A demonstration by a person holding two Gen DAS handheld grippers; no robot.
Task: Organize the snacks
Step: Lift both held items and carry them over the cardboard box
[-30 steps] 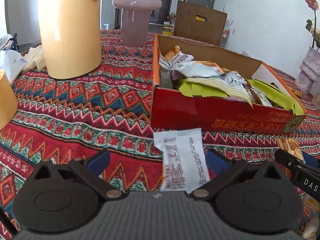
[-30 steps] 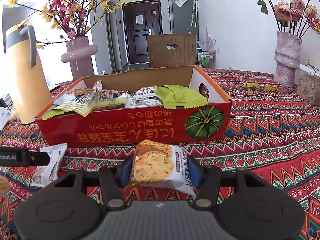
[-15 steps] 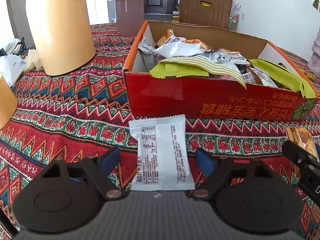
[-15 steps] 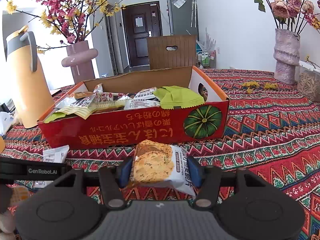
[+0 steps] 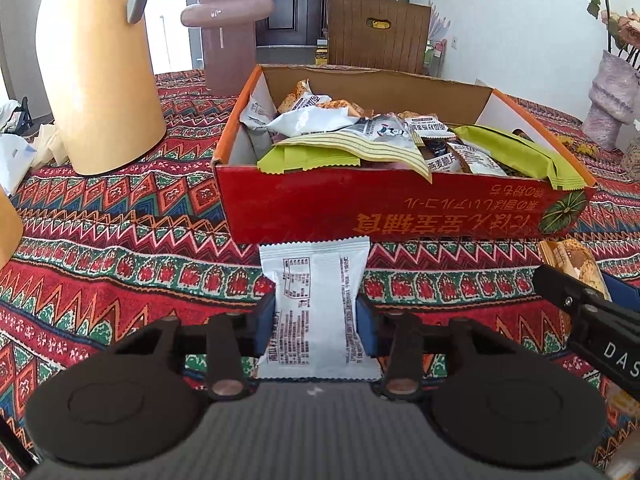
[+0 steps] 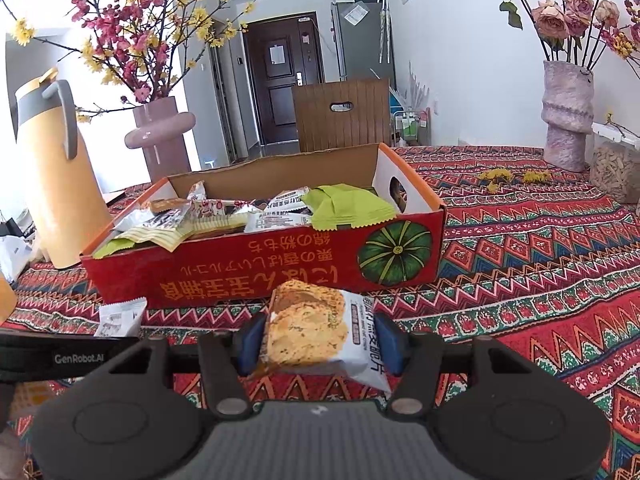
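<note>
While each tool (image 5: pixel 316 322) (image 6: pixel 320 338) pinches one packet (image 5: pixel 314 304) (image 6: pixel 316 330), left just closed, one box (image 5: pixel 400 212)

Your box (image 5: pixel 360 208) sits on the tablecloth (image 5: pixel 120 248), snack packets (image 5: pixel 348 140) heaped inside; a flat packet (image 5: pixel 314 280) lies just before its front wall, the biscuit packet (image 6: pixel 316 328) to its right, the jug (image 5: pixel 96 72) and vase (image 5: pixel 228 32) behind-left

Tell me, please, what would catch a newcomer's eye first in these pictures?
First, the long red cardboard box heaped with snack packets, mid-table on the zigzag-patterned red tablecloth. Before it, each gripper pinches one packet: left gripper a white packet, right gripper an orange biscuit packet.
</note>
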